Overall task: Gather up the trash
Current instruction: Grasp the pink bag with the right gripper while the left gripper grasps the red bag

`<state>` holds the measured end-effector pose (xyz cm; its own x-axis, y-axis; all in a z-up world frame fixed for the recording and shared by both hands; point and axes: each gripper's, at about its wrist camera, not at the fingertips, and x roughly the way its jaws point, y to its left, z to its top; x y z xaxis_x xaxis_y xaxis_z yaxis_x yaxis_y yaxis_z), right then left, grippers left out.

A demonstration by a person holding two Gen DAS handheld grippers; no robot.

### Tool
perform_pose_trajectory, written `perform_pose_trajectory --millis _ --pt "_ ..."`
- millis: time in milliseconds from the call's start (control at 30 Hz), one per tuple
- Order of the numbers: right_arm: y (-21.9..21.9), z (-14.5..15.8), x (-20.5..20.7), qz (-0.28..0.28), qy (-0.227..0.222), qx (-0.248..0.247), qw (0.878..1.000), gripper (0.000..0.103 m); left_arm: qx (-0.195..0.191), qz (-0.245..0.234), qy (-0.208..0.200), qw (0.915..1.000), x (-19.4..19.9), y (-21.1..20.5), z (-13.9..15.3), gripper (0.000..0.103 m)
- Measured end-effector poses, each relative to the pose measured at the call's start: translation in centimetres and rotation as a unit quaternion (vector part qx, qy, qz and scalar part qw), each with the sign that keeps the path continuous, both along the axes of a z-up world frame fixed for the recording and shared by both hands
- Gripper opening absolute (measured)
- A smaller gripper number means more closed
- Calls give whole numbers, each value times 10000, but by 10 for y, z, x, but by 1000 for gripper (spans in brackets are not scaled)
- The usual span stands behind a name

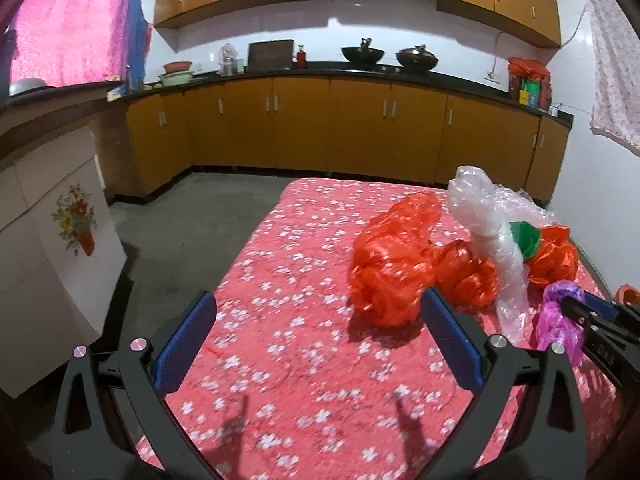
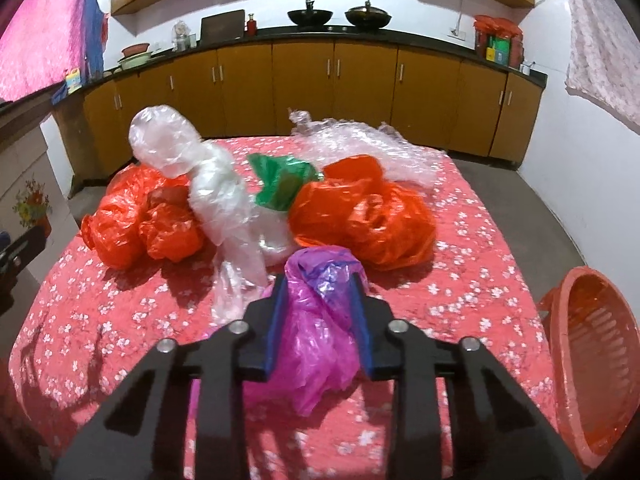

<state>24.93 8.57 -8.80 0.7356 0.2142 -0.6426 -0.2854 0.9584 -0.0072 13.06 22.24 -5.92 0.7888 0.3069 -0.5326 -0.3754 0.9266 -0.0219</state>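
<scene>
Crumpled plastic bags lie on a table with a red floral cloth [image 1: 288, 360]. My right gripper [image 2: 319, 280] is shut on a purple bag [image 2: 316, 344] near the front of the pile; its blue pads press both sides. In the left wrist view that bag [image 1: 558, 320] and the right gripper [image 1: 572, 308] show at the right edge. My left gripper [image 1: 318, 300] is open over bare cloth, its right finger close to an orange bag [image 1: 394, 264]. Behind lie a clear plastic wad [image 2: 216, 192], a green bag [image 2: 284, 184], another orange bag [image 2: 368, 220] and bubble wrap [image 2: 360, 144].
An orange slatted basket [image 2: 592, 360] stands by the table's right edge. A white cabinet with a flower print [image 1: 60, 248] is left of the table. Brown kitchen cabinets [image 1: 280, 128] with woks on the counter line the far wall. Grey floor runs between.
</scene>
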Motion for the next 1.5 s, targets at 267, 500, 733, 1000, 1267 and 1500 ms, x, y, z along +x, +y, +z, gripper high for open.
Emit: perform_pose_trajectory --millis 267,500,733,1000,1267,1500 --pt "-36 0 3 -236 51 37 9997 8 -140 -216 247 9994 44 2 -6 93" --pt "-54 5 5 -364 -39 103 9993 7 -116 -347 628 9974 71 1 -20 76" --pt "-65 8 7 -446 -67 161 9989 7 -413 -682 740 9941 79 -4 -26 32" --pt "-66 10 1 -390 -104 197 9990 7 -273 -687 569 9956 64 -9 -12 15" --pt "-71 24 -11 -363 -276 236 9987 7 -211 -653 285 9972 36 -6 12 14" --pt "-85 43 -25 -474 -532 185 9973 7 -239 -611 -9 9978 15 -10 36 14"
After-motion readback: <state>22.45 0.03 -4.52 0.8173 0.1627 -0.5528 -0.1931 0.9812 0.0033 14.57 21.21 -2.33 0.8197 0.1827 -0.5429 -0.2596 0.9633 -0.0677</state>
